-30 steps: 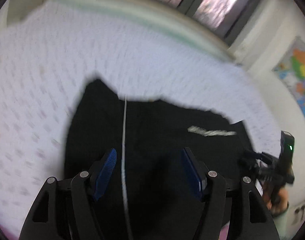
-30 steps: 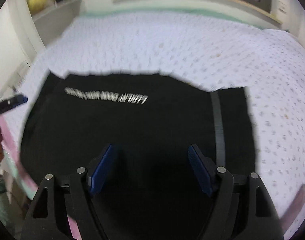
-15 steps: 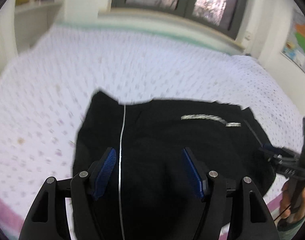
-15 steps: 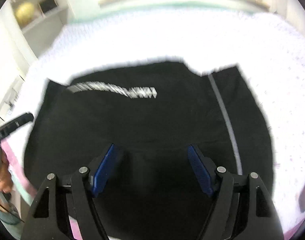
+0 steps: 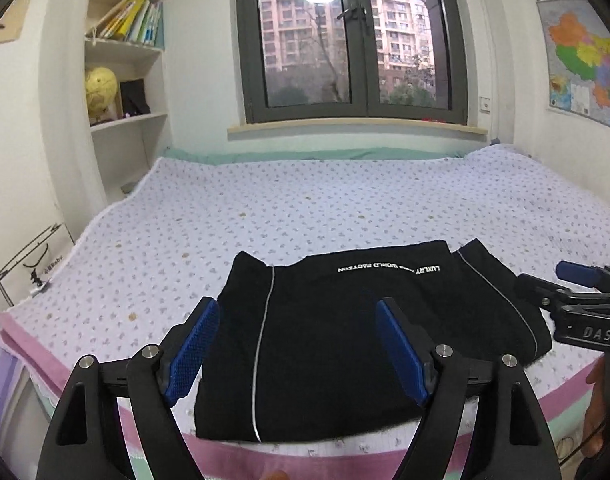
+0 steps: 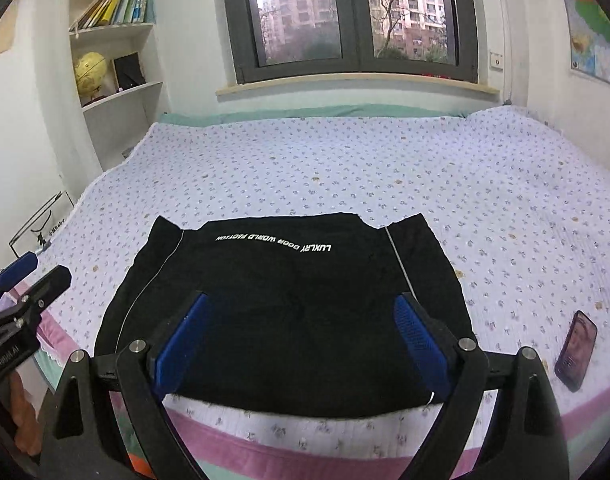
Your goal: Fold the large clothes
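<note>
The black garment [image 5: 345, 332] lies folded flat at the near edge of the bed [image 5: 345, 208], a rough rectangle with its near hem just short of the pink border [image 6: 305, 436] of the quilt. White print across its far part reads upside down from here: "LUXLRY DOOR WORLD FACTION" [image 6: 273, 242]. A thin pale stripe [image 5: 263, 344] runs down each side of the cloth.

The left hand-held gripper [image 5: 297, 344] hangs above the garment's left half with its jaws wide; they have just been opening, and nothing is between the blue pads [image 5: 193, 352], which are clear of the cloth. The right hand-held gripper [image 6: 301, 340] hangs over the near middle of the garment, its jaws also wide and just opened further, holding nothing. Seen from the left, its body carries the letters "DAS" [image 5: 597, 334]; the lettering on the left one's body, seen from the right wrist, is too blurred for me to read.

Beyond the garment the quilt is open all the way to the window [image 5: 353, 36]. A phone [image 6: 577, 350] lies on the quilt right of the garment, near the bed's front edge and well apart from the cloth. At the left, beside the bed, stands a white bag [image 5: 31, 266] with a small word that looks like "Baby". A shelf [image 5: 125, 52] with books and a yellow globe [image 5: 100, 88] fills the left wall; a coloured map [image 5: 585, 56] hangs at right.
</note>
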